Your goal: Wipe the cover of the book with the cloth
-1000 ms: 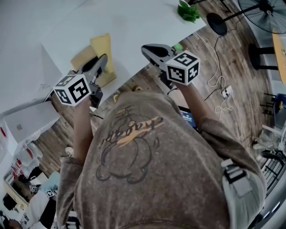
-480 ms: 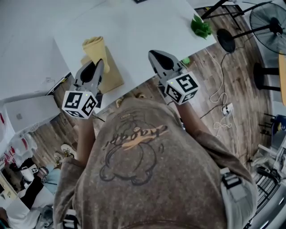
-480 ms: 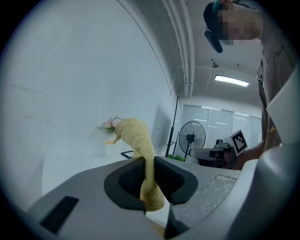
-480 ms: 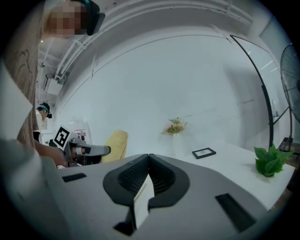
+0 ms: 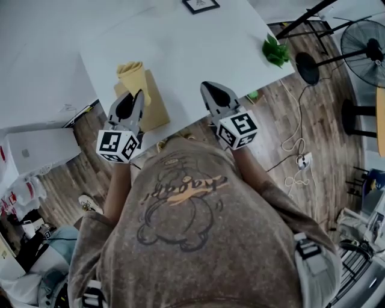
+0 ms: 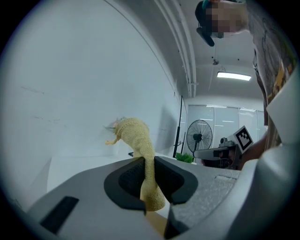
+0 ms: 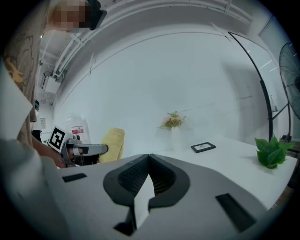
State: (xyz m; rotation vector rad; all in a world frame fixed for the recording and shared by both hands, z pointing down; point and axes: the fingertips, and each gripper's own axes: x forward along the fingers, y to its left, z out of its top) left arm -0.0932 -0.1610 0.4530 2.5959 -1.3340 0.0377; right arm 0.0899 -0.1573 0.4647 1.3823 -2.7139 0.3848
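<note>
A yellow knitted cloth (image 5: 133, 74) stands bunched over the far end of a tan book (image 5: 151, 108), which lies at the near left edge of the white table (image 5: 198, 54). My left gripper (image 5: 135, 97) is shut on the cloth's lower end. In the left gripper view the cloth (image 6: 137, 136) rises out from between the closed jaws of that gripper (image 6: 149, 161), with a bit of the book (image 6: 158, 226) below. My right gripper (image 5: 210, 90) hovers over the table edge to the right of the book. Its jaws (image 7: 149, 157) are shut with nothing in them.
A small framed picture (image 5: 200, 5) lies at the table's far side and a green plant (image 5: 275, 51) at its right corner. A vase of flowers (image 7: 174, 124) stands farther back. A floor fan (image 5: 364, 39) and cables are on the wooden floor to the right.
Both grippers have come forward to the table's near edge. The cloth stays pinched in the left jaws and now stands bunched over the book's far end.
</note>
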